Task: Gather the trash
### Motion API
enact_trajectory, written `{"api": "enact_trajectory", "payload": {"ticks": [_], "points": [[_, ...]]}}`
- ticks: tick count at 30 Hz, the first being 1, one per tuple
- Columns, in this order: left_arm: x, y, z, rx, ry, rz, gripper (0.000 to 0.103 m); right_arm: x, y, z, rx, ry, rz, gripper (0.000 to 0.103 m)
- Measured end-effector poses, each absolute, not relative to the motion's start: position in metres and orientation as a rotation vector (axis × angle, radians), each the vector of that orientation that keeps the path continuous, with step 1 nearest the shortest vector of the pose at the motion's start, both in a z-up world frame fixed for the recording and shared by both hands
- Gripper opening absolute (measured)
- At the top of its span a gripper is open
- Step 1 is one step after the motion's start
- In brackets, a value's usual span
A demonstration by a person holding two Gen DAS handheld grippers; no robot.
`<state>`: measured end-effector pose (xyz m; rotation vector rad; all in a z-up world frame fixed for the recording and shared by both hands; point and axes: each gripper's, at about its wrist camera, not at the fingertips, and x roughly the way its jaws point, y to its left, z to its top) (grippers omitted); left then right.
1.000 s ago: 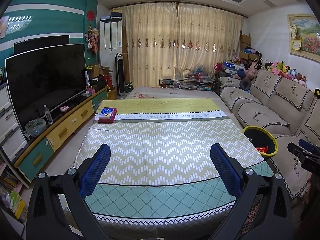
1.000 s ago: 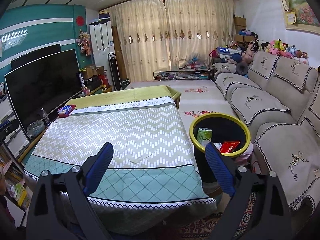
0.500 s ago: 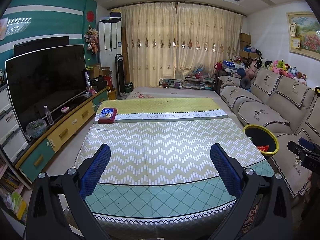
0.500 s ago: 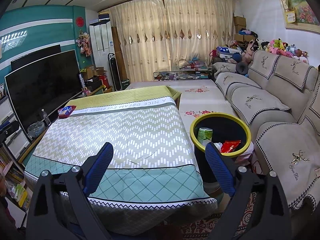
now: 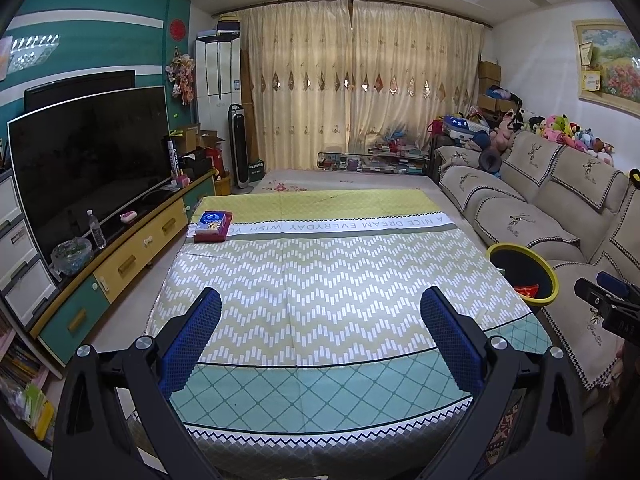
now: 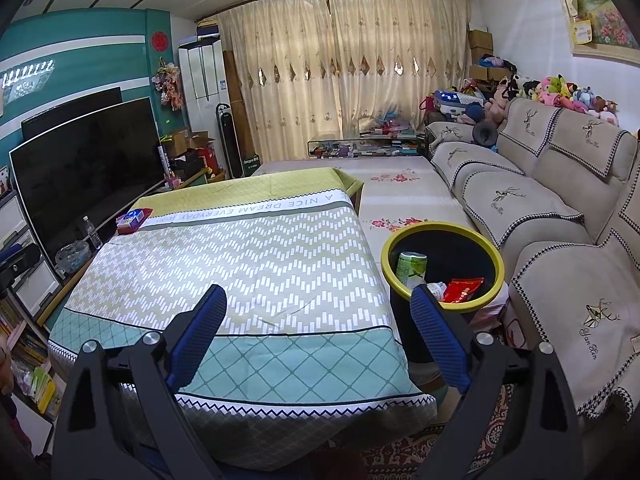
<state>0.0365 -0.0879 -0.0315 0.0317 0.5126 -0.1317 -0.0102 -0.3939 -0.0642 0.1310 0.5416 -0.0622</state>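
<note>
A black bin with a yellow rim [image 6: 488, 248] stands on the floor between the table and the sofa. Inside it lie a green can [image 6: 410, 266], a red wrapper [image 6: 462, 290] and a small clear bottle [image 6: 436, 290]. The left wrist view shows the same bin [image 5: 552, 284] at the right. My right gripper [image 6: 318, 334] hangs open above the table's near edge, nothing between its blue pads, its right finger in front of the bin. My left gripper [image 5: 320, 334] is open too, over the tablecloth. The right gripper's tip [image 5: 608, 304] pokes in at that view's right edge.
A patterned cloth covers the table [image 5: 320, 264]. A red tray with a blue tissue pack [image 5: 212, 226] sits at its far left corner. A TV [image 5: 88, 164] on a low cabinet runs along the left, with a water bottle [image 5: 96, 234]. A beige sofa [image 6: 560, 240] lines the right.
</note>
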Motion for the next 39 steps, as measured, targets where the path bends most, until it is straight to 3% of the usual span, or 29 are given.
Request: {"api": "enact_trajectory", "payload": {"ticks": [39], "points": [[0.0413,-0.0904,-0.0405,0.041,0.528,-0.139,0.098,-0.0083,-0.3924,-0.0661,0.132,0.545,-0.061,0.088]]}}
